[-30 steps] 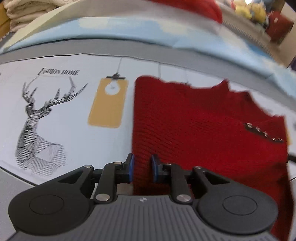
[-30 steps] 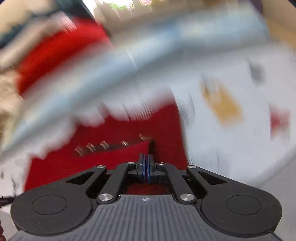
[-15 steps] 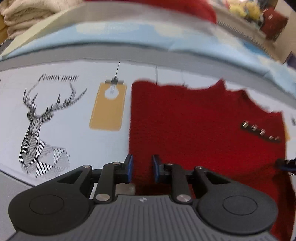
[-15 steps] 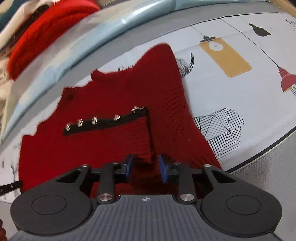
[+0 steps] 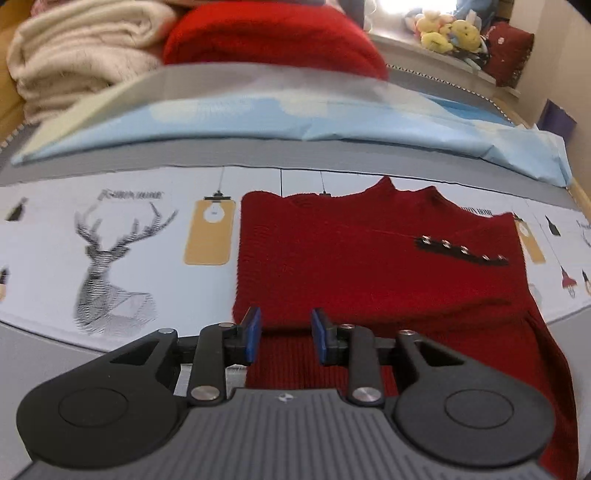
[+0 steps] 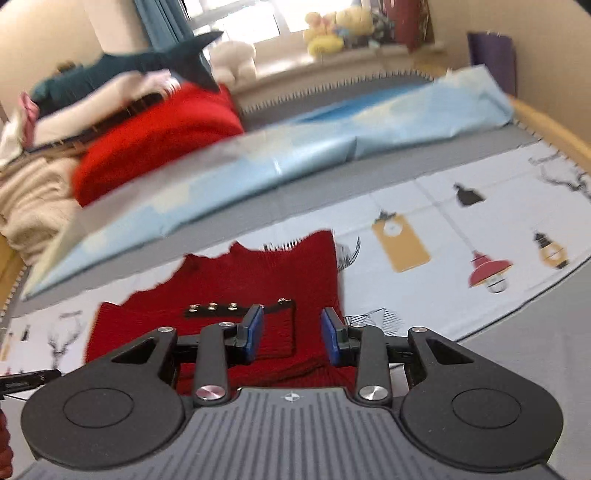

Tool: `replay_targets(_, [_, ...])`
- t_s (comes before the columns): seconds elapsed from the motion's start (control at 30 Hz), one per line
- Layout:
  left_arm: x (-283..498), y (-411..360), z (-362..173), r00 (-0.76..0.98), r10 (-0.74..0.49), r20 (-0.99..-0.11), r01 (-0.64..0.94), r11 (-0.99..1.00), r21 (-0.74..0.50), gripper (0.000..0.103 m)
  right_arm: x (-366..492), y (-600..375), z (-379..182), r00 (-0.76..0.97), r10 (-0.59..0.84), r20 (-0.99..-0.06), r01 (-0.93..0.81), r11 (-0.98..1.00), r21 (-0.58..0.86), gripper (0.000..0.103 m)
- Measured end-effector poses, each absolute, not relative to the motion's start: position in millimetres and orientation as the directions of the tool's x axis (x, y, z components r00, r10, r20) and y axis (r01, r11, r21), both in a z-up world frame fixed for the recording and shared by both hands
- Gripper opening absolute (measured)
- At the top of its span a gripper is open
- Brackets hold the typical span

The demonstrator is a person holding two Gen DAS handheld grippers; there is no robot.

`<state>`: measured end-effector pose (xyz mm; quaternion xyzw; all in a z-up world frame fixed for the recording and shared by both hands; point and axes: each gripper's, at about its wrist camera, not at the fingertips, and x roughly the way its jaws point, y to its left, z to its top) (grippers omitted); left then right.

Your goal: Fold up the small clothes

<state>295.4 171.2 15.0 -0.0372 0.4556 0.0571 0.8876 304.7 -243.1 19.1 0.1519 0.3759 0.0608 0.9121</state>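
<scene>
A dark red knitted sweater lies folded flat on a printed white cloth, with a black strip of metal snaps on its right side. My left gripper is open and empty, raised above the sweater's near left edge. The sweater also shows in the right wrist view. My right gripper is open and empty, raised above the sweater's near right part, close to the snap strip.
A light blue sheet lies folded behind the cloth. Behind it are a bright red bundle and cream knitwear. Plush toys sit on the far sill. The grey surface's front edge runs close by.
Both grippers have opened wider and pulled back and up from the sweater. The right gripper, shut a second ago, let go. The sweater lies flat where it was.
</scene>
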Motion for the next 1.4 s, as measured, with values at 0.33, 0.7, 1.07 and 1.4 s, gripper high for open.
replay_targets(0.33, [150,152,65,0.652,0.062,-0.756,-0.093,0.996,0.002,0.034,147,-299,66,0.785,0.216,-0.581,-0.063,0.96,0.272,0.047])
replay_targets(0.7, [23,187,6,0.625,-0.014,-0.781,-0.134,0.983,-0.125,0.033,68,-365,-49,0.677,0.174,-0.715,0.162,0.913,0.375,0.047])
replay_targets(1.07, [43,218,-67,0.472,-0.073,-0.878,-0.302,0.923,-0.24,0.033,96,-347,-97,0.542,0.138,-0.829,0.173,0.947,0.271,0.046])
replay_targets(1.4, [46,222,-94,0.376,-0.08,-0.923,-0.307,0.929,-0.205,0.034,108,-345,-133,0.427,0.113,-0.897,0.245,0.941,0.234,0.047])
